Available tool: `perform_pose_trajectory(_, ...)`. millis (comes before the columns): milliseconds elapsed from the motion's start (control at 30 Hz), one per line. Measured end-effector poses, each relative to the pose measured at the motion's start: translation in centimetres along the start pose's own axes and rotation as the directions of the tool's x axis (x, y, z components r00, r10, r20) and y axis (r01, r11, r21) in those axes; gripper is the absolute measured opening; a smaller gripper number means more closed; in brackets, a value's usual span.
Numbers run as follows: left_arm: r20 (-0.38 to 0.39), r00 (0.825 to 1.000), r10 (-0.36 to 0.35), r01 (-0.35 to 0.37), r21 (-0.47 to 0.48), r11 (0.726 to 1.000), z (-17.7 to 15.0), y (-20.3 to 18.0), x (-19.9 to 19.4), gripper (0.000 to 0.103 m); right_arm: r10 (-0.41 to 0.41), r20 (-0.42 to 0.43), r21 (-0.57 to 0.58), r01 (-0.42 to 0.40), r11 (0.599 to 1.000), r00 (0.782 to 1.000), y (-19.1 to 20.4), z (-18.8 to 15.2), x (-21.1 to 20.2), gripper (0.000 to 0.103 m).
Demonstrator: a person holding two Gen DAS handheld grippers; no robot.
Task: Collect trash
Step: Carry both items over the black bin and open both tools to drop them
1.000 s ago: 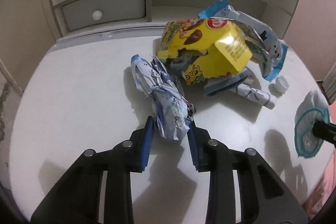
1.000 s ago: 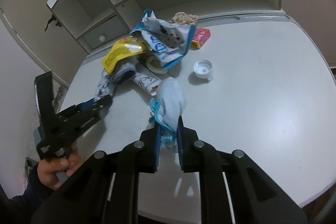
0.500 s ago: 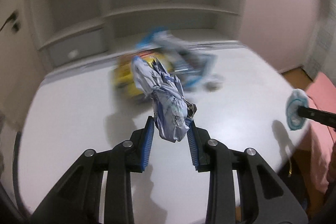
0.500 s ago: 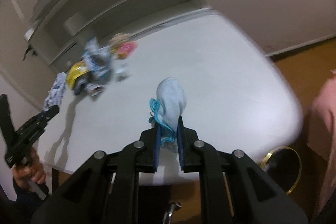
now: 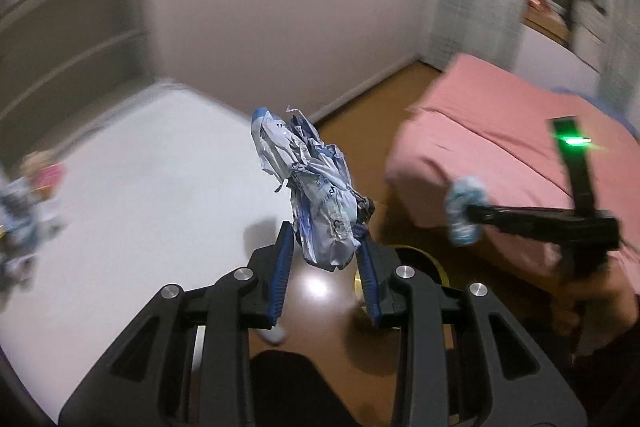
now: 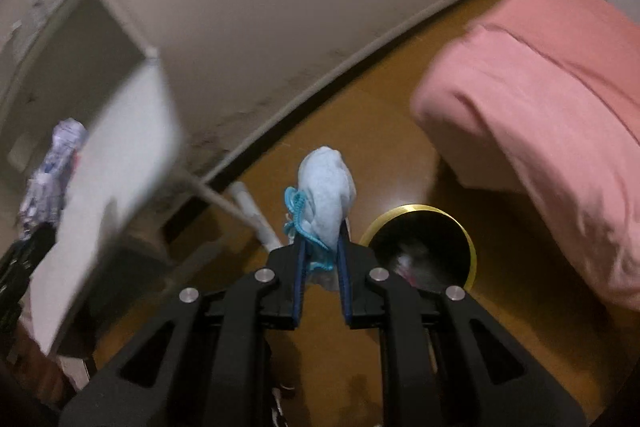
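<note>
My left gripper is shut on a crumpled blue-and-white wrapper and holds it in the air past the white table's right edge. My right gripper is shut on a crumpled light-blue face mask with turquoise ear loops, above the brown floor, just left of a round black bin with a gold rim. The right gripper and its mask also show at the right of the left wrist view. The wrapper shows at the left of the right wrist view.
More trash lies blurred at the table's far left. A pink-covered bed stands to the right of the bin. White table legs stand on the brown floor. The bin rim shows behind my left fingers.
Both grippers have swung right, away from the table and shelves, each still holding its item. The bin and the bed have come into view.
</note>
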State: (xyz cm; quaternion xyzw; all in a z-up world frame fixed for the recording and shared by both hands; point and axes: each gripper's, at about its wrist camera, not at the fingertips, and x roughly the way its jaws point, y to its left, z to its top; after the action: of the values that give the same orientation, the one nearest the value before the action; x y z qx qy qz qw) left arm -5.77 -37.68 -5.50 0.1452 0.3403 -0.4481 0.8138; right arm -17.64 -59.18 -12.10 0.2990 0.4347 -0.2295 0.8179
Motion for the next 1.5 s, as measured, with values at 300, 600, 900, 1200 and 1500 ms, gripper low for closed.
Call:
perform_pose_trajectory(300, -0.122, 0.979, -0.166, 0.182, 0.128, 0.975, -1.7, -9.0, 9.6, 0.03, -0.045, -0.111, 0.131, 0.059, 0.99, 0.993, -9.7, -3.0, 6.8, 0.014)
perform_pose_trajectory(600, -0.221, 0.961, -0.168, 0.201, 0.133, 0.971, -3.4, -12.0, 16.4, 0.03, -0.041, -0.219, 0.138, 0.072, 0.988, 0.975, -12.1, -4.3, 11.8, 0.014)
perform_pose_trajectory(900, -0.27, 0.949, -0.164, 0.203, 0.123, 0.971, -4.4, -11.9, 18.3, 0.03, -0.043, -0.225, 0.139, 0.076, 0.987, 0.973, -12.2, -3.4, 12.9, 0.031)
perform_pose_trajectory(1200, -0.315, 0.933, -0.174, 0.215, 0.1, 0.972, -5.0, -11.7, 20.0, 0.03, -0.087, -0.189, 0.143, 0.115, 0.983, 0.978, -12.3, -3.0, 12.3, 0.081)
perform_pose_trajectory(1500, -0.363, 0.907, -0.216, 0.273, 0.116, 0.955, -5.1, -14.0, 22.5, 0.031, -0.098, -0.144, 0.259, 0.133, 0.957, 0.985, -15.3, -2.5, 10.5, 0.081)
